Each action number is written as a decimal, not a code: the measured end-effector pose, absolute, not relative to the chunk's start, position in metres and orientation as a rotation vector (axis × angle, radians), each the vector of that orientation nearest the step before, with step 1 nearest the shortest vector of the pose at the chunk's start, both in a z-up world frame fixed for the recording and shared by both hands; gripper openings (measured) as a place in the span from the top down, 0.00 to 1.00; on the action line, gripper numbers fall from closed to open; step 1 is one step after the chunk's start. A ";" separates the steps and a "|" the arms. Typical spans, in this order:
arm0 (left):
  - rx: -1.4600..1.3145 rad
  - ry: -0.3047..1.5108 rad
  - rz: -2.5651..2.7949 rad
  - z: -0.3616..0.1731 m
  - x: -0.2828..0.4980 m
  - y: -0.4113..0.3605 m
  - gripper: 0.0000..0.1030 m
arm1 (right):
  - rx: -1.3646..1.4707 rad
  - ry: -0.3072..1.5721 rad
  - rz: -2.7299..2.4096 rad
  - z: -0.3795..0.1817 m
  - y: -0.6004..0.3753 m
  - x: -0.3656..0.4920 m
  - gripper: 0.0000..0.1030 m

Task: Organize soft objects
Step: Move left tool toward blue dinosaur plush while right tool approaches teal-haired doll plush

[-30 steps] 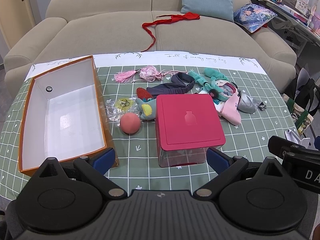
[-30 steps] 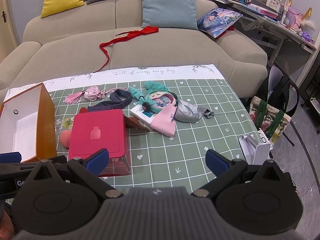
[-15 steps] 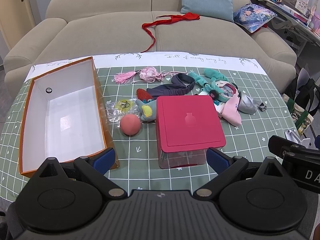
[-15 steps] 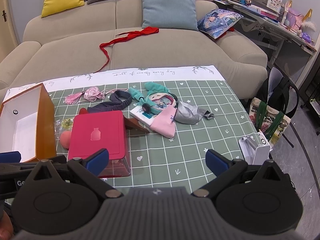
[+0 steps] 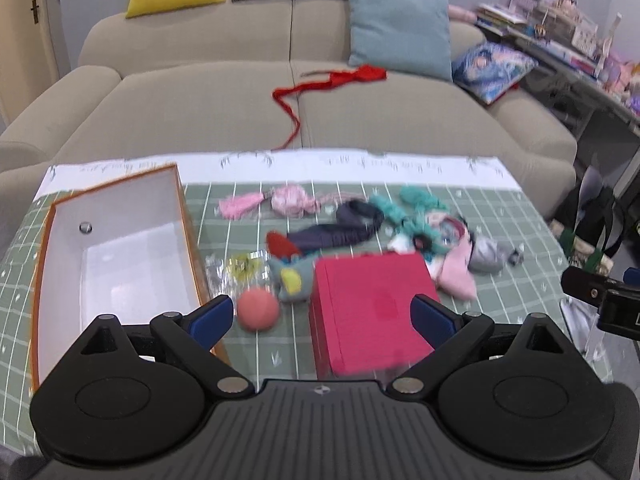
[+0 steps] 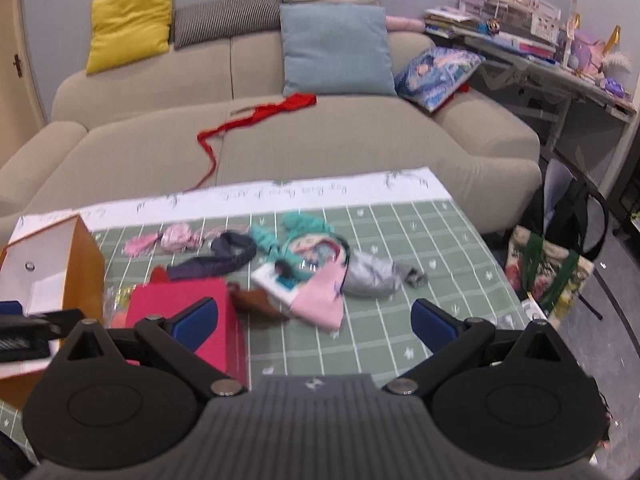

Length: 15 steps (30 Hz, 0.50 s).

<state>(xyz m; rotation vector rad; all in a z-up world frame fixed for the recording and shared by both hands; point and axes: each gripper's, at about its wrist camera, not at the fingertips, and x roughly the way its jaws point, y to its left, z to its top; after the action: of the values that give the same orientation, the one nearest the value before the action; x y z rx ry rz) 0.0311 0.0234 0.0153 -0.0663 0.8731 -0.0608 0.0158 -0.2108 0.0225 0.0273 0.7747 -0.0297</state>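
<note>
Left claw (image 5: 322,316) released, right claw (image 6: 314,322) released, soft objects (image 6: 316,268) heaped, colourful, crumpled

Both grippers tilted upward and moved in over the tabletop (image 5: 500,296): more of the sofa (image 5: 224,104) came into view, and the red box (image 5: 372,308) drew nearer

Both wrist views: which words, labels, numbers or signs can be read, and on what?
Cursive line on the tablecloth's white border: too blurred to read.
White lettering on the right hand-held gripper: cut off at the frame edge, unreadable.
Red box lid: a faint embossed mark, no text.
Books on the desk: too small to read.
</note>
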 end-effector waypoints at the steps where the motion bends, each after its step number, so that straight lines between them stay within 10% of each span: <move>1: -0.062 0.865 -0.063 0.017 0.036 0.026 0.00 | 0.032 0.759 -0.016 0.022 -0.215 0.019 0.02; 15: 0.002 0.867 -0.182 -0.011 0.080 0.029 0.00 | -0.091 0.716 0.060 -0.015 -0.242 0.073 0.02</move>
<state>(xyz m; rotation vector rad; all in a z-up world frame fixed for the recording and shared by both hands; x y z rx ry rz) 0.0803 0.0286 -0.0106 0.0022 0.8667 -0.1815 0.0732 -0.2416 -0.0149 -0.0911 0.7159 0.0597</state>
